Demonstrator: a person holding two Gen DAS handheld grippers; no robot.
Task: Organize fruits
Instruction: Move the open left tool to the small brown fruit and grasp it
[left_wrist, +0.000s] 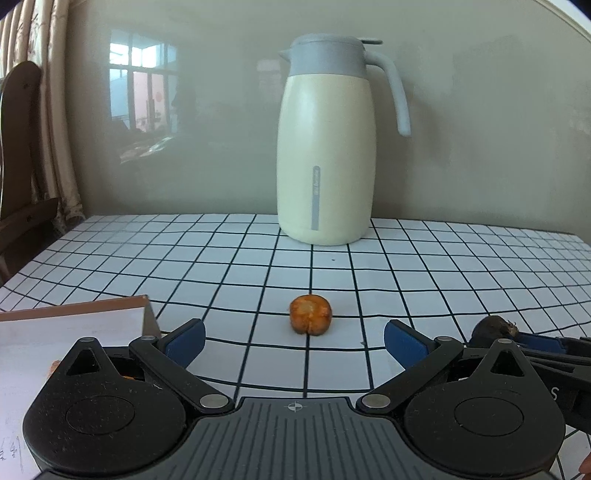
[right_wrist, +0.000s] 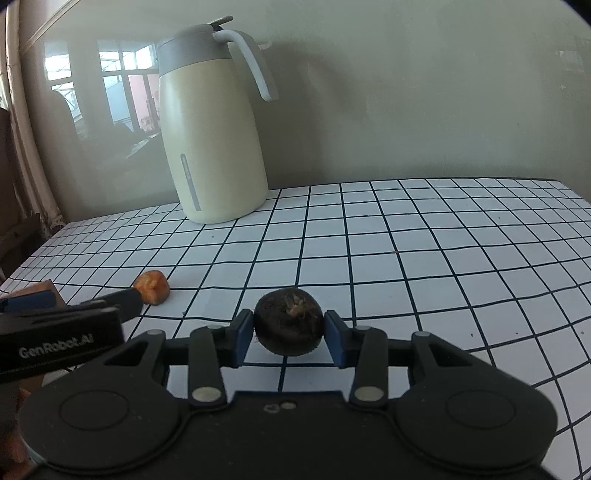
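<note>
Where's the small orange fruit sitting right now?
The orange fruit lies on the checked tablecloth, straight ahead of the open left gripper and in front of the cream jug; in the right wrist view it is low left.

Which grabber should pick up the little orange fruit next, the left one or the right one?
Left. The left gripper is open and empty, with the orange fruit on the table just ahead between its fingers. The right gripper is already busy, shut on the dark round fruit.
</note>
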